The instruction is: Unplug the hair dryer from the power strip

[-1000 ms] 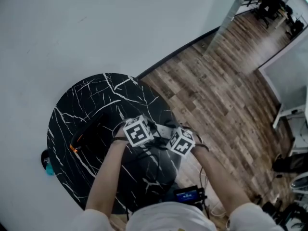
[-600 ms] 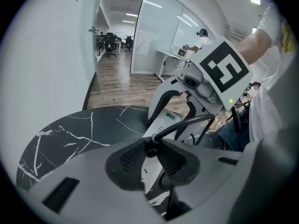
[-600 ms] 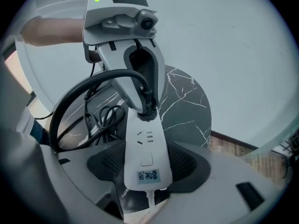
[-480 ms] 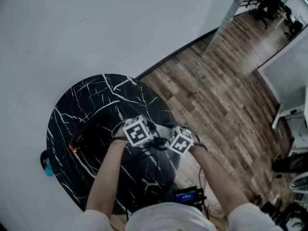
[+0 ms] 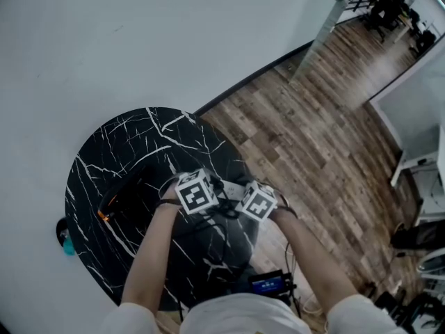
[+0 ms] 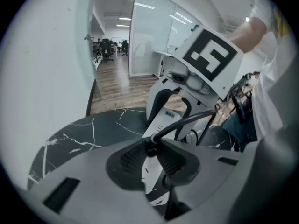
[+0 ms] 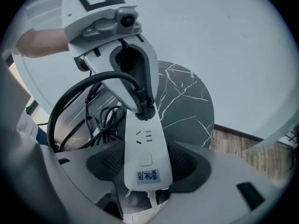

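A white power strip (image 7: 145,153) sits between the pads of my right gripper (image 7: 145,166), which is shut on its near end. A black plug (image 7: 144,108) is seated in the strip's far socket. My left gripper (image 6: 150,157) is shut on that plug (image 6: 150,146), and the black cable (image 6: 191,119) runs up and to the right from it. In the head view both marker cubes sit close together over the black marble table (image 5: 139,141). The dark hair dryer (image 5: 125,193) lies on the table to their left.
A loose coil of black cable (image 7: 100,120) lies on the table by the strip. Wooden floor (image 5: 313,117) borders the table on the right and a white wall (image 5: 139,33) stands behind it. A small teal thing (image 5: 66,239) sits low at the left.
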